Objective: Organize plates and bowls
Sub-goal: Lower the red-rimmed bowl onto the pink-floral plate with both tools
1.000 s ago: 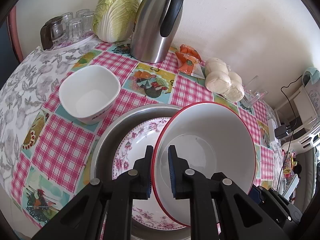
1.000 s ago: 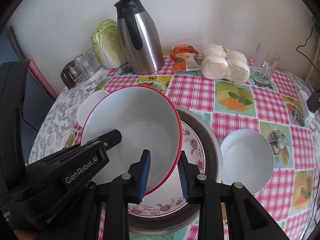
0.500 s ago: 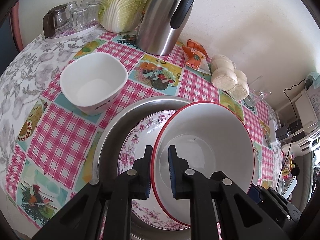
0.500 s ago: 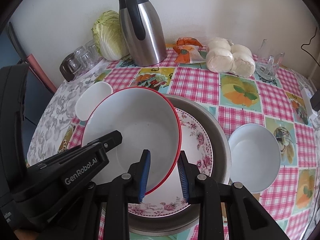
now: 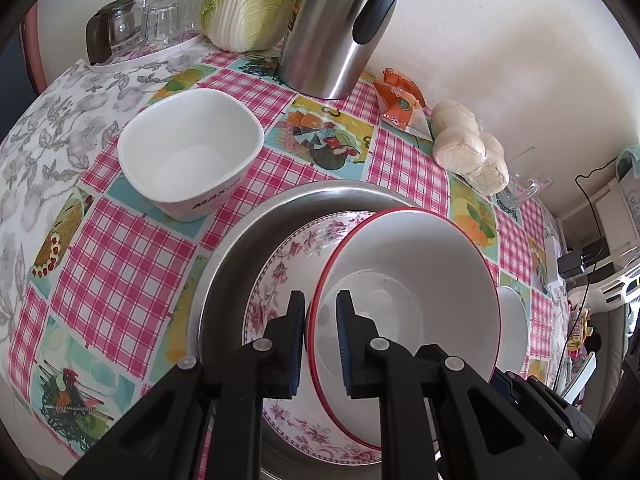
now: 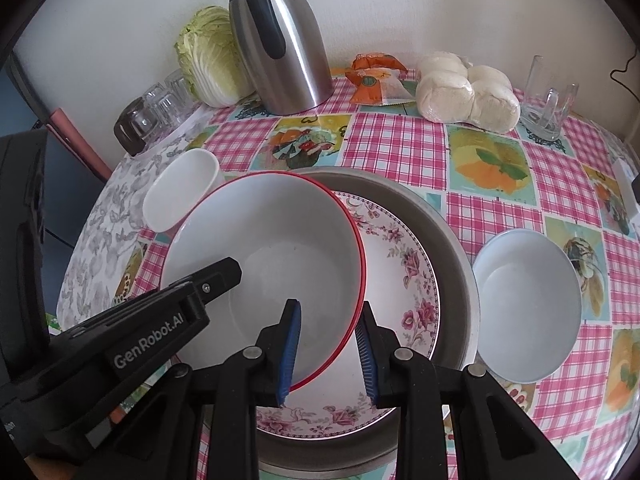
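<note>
On the checked table (image 6: pixel 400 148), the left tool (image 5: pixel 319 320) pinches the red-rimmed bowl's (image 6: pixel 272 248) left rim; the right tool (image 6: pixel 329 336) clamps its right rim, above the flowered plate (image 6: pixel 404 280) in a metal basin (image 6: pixel 448 232).

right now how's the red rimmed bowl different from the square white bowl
The red rimmed bowl is round; the square white bowl has rounded corners. The red rimmed bowl is tilted over the flowered plate, gripped at its rim; the square white bowl sits flat on the tablecloth, untouched. Both are white inside and empty.
</note>
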A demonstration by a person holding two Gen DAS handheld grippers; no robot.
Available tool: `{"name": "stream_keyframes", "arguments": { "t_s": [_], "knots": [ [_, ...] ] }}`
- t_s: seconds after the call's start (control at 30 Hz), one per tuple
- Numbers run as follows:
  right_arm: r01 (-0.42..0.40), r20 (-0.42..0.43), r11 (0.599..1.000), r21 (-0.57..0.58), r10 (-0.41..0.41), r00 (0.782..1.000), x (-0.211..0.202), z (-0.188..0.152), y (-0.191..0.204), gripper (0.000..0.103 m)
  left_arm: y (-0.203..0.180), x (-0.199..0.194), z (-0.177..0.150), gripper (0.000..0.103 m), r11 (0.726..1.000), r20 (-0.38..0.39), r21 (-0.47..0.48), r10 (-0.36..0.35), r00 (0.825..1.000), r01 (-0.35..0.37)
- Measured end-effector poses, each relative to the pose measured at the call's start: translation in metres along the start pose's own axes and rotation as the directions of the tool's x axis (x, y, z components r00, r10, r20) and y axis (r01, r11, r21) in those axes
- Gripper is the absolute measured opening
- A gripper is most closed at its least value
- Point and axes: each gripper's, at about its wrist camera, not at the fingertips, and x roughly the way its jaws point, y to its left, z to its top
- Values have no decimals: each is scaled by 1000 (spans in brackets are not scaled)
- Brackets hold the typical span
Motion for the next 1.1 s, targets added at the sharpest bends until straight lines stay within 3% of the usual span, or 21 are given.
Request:
{"name": "stream_keyframes", "arguments": {
  "t_s": [0.8, 1.1],
  "knots": [
    [-29, -23, 998, 62, 30, 999, 14, -1, -13, 30, -4, 17, -1, 15, 1000, -33, 22, 7, 999, -7],
    [-36, -23, 997, 70, 37, 999, 14, -1, -13, 33, 1, 18, 0, 15, 1000, -47, -8, -26, 999, 26]
  ]
}}
